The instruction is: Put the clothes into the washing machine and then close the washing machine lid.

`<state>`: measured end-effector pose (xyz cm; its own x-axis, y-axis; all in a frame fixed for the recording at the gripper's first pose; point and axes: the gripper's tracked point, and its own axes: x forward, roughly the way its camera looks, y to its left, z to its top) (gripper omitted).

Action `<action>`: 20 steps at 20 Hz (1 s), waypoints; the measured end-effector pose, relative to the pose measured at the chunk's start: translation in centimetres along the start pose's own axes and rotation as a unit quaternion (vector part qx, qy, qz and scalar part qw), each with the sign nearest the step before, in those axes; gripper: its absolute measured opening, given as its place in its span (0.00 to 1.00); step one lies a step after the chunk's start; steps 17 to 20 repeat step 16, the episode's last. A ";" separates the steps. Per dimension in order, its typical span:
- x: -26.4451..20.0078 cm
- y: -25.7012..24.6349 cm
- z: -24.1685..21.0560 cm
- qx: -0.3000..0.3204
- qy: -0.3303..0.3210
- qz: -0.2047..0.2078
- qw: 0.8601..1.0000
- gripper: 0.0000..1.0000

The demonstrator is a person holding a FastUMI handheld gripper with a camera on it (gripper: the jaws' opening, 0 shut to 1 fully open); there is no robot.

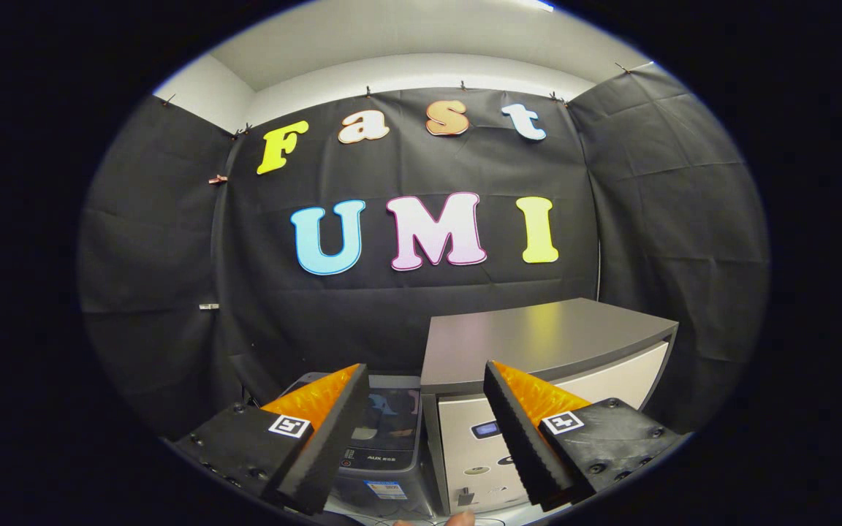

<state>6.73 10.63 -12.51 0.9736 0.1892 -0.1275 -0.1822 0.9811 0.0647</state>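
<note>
Booth wall (pixel 406 307): black cloth, hung from clips along its top edge, closing the scene behind and on both flanks; a pale wall and ceiling show above it. Cabinet (pixel 538 336): grey flat top with a lighter front panel below, standing beyond the fingers and to the right of the washing machine, its left front corner just beside the machine; small markings on the front are too small to make out. Washing machine (pixel 384 431): a low top-loading unit standing against the cabinet's left side, seen between and just beyond the two fingers; its dark glossy lid lies flat and appears closed, with a grey control strip along the near edge and a small sticker on the front below. Gripper (pixel 427 435): both fingers reach forward from the near foreground, spread wide apart with a clear gap between them, holding nothing; each finger body carries a small square marker. Clothes: none can be made out, either around the machine or through its lid. Fingertip (pixel 459 518): a small part of a person's hand, just below the gap between the fingers, near the machine's base.
</note>
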 end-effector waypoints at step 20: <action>0.1 0.2 0.0 -0.001 0.002 0.002 1.000 0.99</action>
